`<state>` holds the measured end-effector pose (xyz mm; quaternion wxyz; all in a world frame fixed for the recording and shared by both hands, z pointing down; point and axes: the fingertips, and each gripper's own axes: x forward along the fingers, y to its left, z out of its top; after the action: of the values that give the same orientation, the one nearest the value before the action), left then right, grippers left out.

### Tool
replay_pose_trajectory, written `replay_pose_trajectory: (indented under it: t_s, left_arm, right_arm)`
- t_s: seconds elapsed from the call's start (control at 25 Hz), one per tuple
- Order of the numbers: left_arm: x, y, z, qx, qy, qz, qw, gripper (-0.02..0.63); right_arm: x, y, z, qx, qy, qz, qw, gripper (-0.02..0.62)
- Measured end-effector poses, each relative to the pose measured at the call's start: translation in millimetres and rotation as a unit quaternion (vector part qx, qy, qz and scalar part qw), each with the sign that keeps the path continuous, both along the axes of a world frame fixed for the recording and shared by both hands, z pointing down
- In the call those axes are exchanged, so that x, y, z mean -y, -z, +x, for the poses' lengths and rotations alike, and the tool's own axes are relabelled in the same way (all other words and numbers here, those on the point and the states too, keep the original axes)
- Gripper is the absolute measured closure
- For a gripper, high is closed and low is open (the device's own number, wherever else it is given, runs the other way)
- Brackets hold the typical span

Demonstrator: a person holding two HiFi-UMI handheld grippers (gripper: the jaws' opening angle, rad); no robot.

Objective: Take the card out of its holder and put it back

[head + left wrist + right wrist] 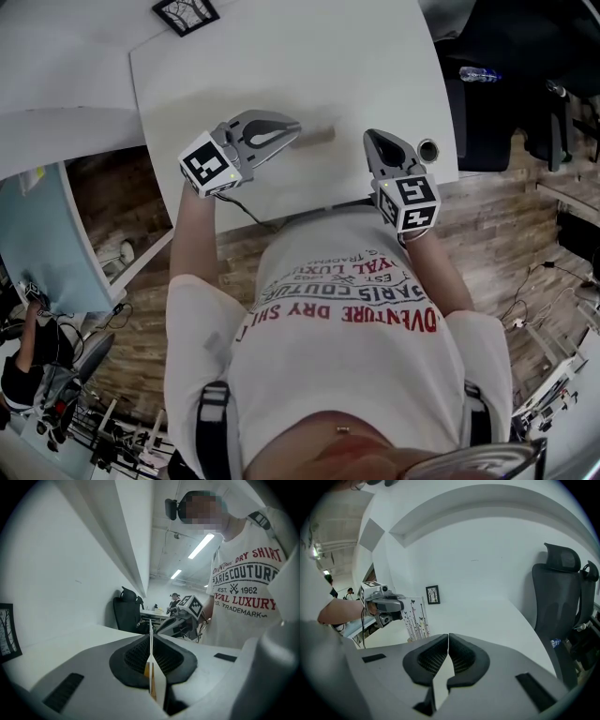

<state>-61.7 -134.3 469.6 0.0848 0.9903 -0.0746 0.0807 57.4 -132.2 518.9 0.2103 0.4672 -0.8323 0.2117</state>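
My left gripper point(292, 128) is shut on the card point(151, 663), a thin white sheet seen edge-on between its pads. In the right gripper view the card point(416, 618) stands upright, printed with thin trees and butterflies, and the left gripper point(396, 605) grips its left edge. A small wooden holder point(317, 136) lies on the white table point(281, 66) just past the left fingertips; whether the card sits in its slot I cannot tell. About a hand's width to the right, my right gripper point(371, 141) is shut with nothing between its jaws point(448, 641).
A black-framed picture point(185, 13) stands at the table's far left, also visible as the frame point(432, 594). A small dark round thing point(428, 148) sits near the table's right front edge. A black office chair point(562, 597) stands beyond the table's right side.
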Motion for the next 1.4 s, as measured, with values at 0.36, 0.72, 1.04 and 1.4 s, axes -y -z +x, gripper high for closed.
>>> replay_pose_trajectory:
  t_s: [0.36,0.72,1.04,1.4]
  left_arm:
    - [-0.9,-12.6,1.7,0.005,-0.001,-0.011,0.9999,0.569]
    - [-2.3,-30.6,1.5,0.031,-0.002,-0.016,0.9994,0.569]
    - [-6.0,-50.6,1.4,0.071,-0.008,-0.017,0.9973,0.569]
    - [-7.4,-53.7,2.7,0.082,0.001,-0.025,0.9963,0.569]
  right_arm:
    - [-1.2,0.6,1.3,-0.004,0.007,0.001,1.000,0.569]
    - [0.4,-9.2,-4.2,-0.003,0.020,-0.009,1.000,0.569]
    - [0.8,-13.6,-13.3,0.002,0.028,-0.015,0.999,0.569]
    - [-0.5,-16.0,-11.8,0.006,0.021,-0.016,1.000,0.569]
